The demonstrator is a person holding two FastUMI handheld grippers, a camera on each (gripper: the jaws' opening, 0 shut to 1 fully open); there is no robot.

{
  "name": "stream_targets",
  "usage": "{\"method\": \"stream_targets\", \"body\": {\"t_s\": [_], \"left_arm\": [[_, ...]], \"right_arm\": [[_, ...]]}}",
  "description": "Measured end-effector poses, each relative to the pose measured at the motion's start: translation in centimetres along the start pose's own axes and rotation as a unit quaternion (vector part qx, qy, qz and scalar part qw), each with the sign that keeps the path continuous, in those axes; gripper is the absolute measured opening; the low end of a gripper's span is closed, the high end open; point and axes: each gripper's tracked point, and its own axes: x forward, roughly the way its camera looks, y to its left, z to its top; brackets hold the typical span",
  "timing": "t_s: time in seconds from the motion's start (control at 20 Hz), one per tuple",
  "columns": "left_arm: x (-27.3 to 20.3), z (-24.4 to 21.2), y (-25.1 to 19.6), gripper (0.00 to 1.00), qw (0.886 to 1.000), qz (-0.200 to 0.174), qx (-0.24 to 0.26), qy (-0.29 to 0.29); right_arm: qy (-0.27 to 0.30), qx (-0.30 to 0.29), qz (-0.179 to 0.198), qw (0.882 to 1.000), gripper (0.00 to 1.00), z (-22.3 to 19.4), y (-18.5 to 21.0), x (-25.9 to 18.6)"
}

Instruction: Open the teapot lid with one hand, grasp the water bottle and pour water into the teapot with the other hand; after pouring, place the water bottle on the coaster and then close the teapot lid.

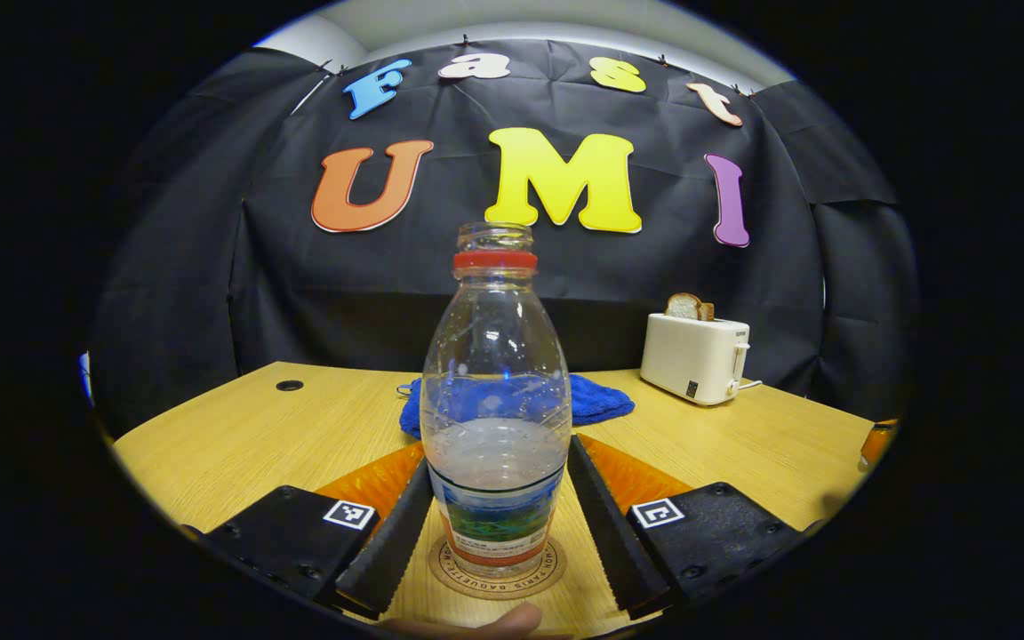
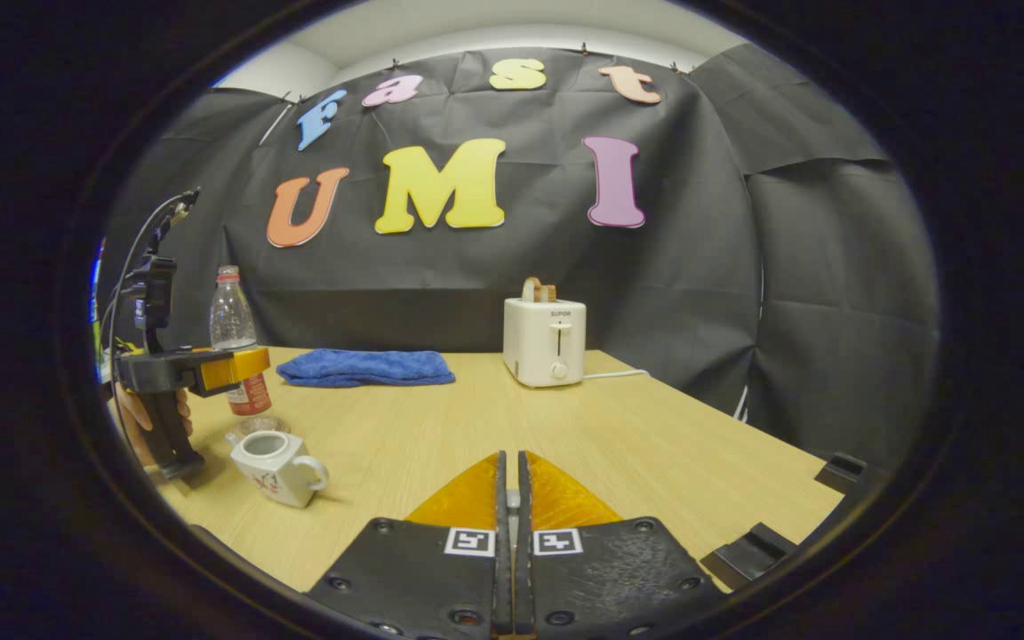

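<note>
Clear water bottle (image 1: 495, 400) upright between left tongs (image 1: 499, 524).

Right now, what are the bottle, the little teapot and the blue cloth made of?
The bottle looks like clear thin plastic: you see through it, and it has a paper-like label. The teapot seems glazed white ceramic, smooth and shiny. The blue cloth looks like soft, fuzzy towel fabric, folded and limp.

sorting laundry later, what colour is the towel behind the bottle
Blue towel, clearest in the right gripper view.
</note>
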Motion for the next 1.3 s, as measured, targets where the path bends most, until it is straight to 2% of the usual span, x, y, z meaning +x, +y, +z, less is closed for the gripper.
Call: {"method": "stream_targets", "body": {"t_s": [0.25,0.3,0.35,0.85,1.05,1.3], "left_arm": [[0.1,-0.7,0.3,0.93,1.000,0.001,-0.003,0.005],[0.0,-1.0,0.4,0.98,1.000,0.002,-0.002,0.008],[0.0,-1.0,0.5,0.99,1.000,0.003,0.001,0.008],[-2.6,-1.2,0.9,0.99,1.000,-0.008,0.000,-0.013],[-5.1,-1.4,1.4,0.99,1.000,-0.008,0.011,-0.018],[-9.1,-0.1,3.4,0.99,0.999,0.029,0.023,-0.028]], "right_arm": [[0.001,-0.001,-0.002,1.000,0.01,-0.3,0.0,0.0],[0.002,-0.002,-0.002,1.000,0.01,-0.3,0.0,0.0],[0.002,-0.003,-0.002,1.000,0.02,-0.3,0.1,0.0],[-0.020,-0.022,-0.008,1.000,0.01,0.9,-0.1,-0.7],[-0.008,-0.010,0.009,1.000,0.01,0.5,0.7,-1.8],[-0.002,-0.017,0.021,1.000,0.01,0.4,1.9,-2.6]]}}
